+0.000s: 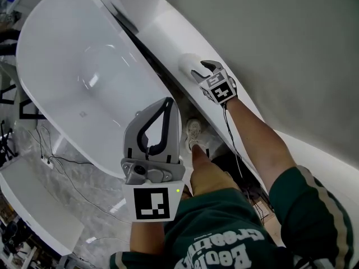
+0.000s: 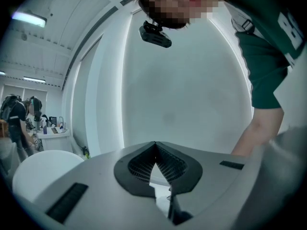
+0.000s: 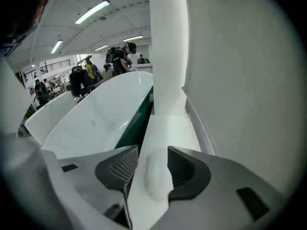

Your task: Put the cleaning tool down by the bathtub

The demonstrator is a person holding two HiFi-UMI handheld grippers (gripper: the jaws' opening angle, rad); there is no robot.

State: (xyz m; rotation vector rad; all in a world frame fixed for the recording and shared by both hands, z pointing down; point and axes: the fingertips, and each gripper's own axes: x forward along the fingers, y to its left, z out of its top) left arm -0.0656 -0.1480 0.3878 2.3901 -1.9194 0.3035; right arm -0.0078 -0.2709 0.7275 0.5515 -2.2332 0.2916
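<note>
The cleaning tool is a small white fluffy pad lying on the white ledge between the bathtub and the wall. My right gripper is low over that ledge. In the right gripper view the tool lies on the ledge between the parted jaws of the right gripper; it touches the right one and a thin gap shows at the left one. My left gripper is held up in front of the body, shut and empty.
A dark gap runs between the bathtub and the ledge. The person's shoes stand in it. Cables lie on the marble floor left of the tub beside a white box. People stand far behind.
</note>
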